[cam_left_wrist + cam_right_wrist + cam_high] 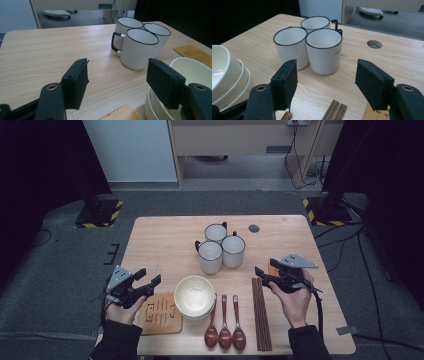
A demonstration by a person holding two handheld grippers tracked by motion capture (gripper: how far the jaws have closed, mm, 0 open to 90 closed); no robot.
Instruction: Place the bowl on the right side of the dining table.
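Three white ribbed mugs (210, 256) with black rims stand close together at the middle of the wooden table (160, 240). In front of them sit stacked cream bowls (194, 296). My left gripper (149, 276) hovers at the table's left front, open and empty, left of the bowls. In the left gripper view its jaws (118, 75) point at the mugs (138, 48), with the bowls (192, 72) at the right. My right gripper (264, 267) is held right of the mugs, open with nothing between the jaws. The right gripper view (325, 75) faces the mugs (324, 50), bowls (224, 70) at the left.
Three brown spoons (225, 322) and a bundle of dark chopsticks (261, 312) lie at the front edge. A printed wooden board (161, 315) lies left of the bowls; another (195, 53) lies by the right hand. A round hole (254, 228) is at the table's back.
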